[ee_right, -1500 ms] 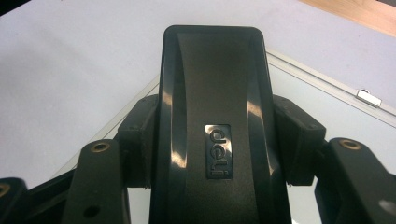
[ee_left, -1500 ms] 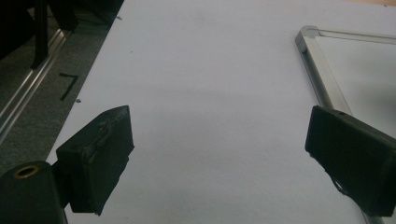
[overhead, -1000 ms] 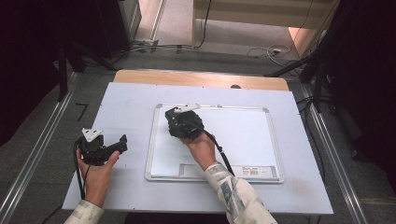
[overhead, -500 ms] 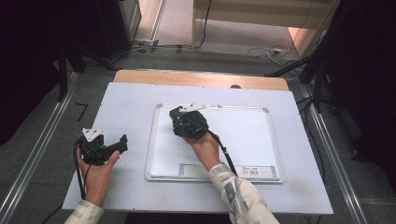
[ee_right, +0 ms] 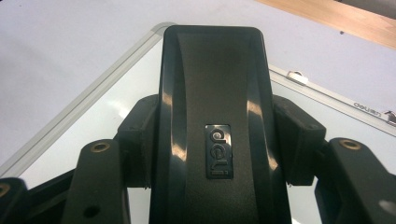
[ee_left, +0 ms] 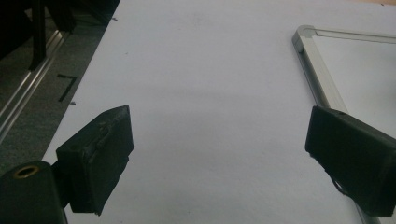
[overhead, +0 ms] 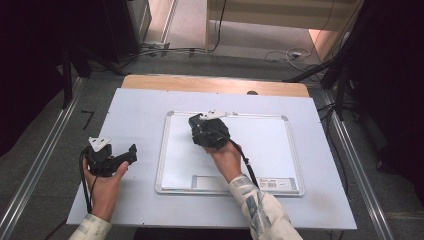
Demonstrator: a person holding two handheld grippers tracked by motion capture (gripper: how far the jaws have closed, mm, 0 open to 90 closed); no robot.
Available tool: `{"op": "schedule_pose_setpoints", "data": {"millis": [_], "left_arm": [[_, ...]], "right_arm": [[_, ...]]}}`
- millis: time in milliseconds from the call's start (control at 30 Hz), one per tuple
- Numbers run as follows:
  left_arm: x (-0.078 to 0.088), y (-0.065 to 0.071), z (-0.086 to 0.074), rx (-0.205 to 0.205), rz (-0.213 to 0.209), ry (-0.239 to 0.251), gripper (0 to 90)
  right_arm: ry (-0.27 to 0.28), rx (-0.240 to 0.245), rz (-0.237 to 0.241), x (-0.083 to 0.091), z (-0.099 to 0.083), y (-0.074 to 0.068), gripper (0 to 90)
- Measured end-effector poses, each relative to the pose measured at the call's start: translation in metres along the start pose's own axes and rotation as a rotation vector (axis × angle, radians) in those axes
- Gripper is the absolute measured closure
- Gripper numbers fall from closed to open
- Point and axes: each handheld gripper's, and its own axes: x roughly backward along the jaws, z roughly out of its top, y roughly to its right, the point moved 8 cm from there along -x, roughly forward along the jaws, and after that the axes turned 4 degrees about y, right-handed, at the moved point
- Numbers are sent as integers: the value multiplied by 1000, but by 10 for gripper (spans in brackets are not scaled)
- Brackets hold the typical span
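A white whiteboard [overhead: 260,145] with a silver frame lies flat on the pale table [overhead: 140,105]. My right gripper [overhead: 199,126] hovers over the board's upper left part. In the right gripper view its jaws are shut on a black board eraser [ee_right: 215,93] with a small logo plate, which points toward the board's corner frame [ee_right: 93,100]. My left gripper [overhead: 131,152] rests low over the table left of the board. It is open, and bare table shows between its two black pads [ee_left: 100,154], with the board's corner [ee_left: 306,35] ahead on the right.
A wooden strip [overhead: 215,84] runs along the table's far edge. Metal rails [overhead: 40,165] flank the table on grey floor. Cables [overhead: 165,50] lie on the floor beyond. A label strip [overhead: 272,183] sits on the board's near frame.
My right gripper, with the eraser in it, has slid a little to the right over the board. The left gripper has stayed put.
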Motion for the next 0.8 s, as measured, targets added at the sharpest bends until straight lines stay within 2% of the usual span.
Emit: {"op": "schedule_pose_setpoints", "data": {"millis": [800], "left_arm": [[-1,1,0,-4,-2,-3,80]], "right_arm": [[-2,-46,-71,14,-12,44,382]]}}
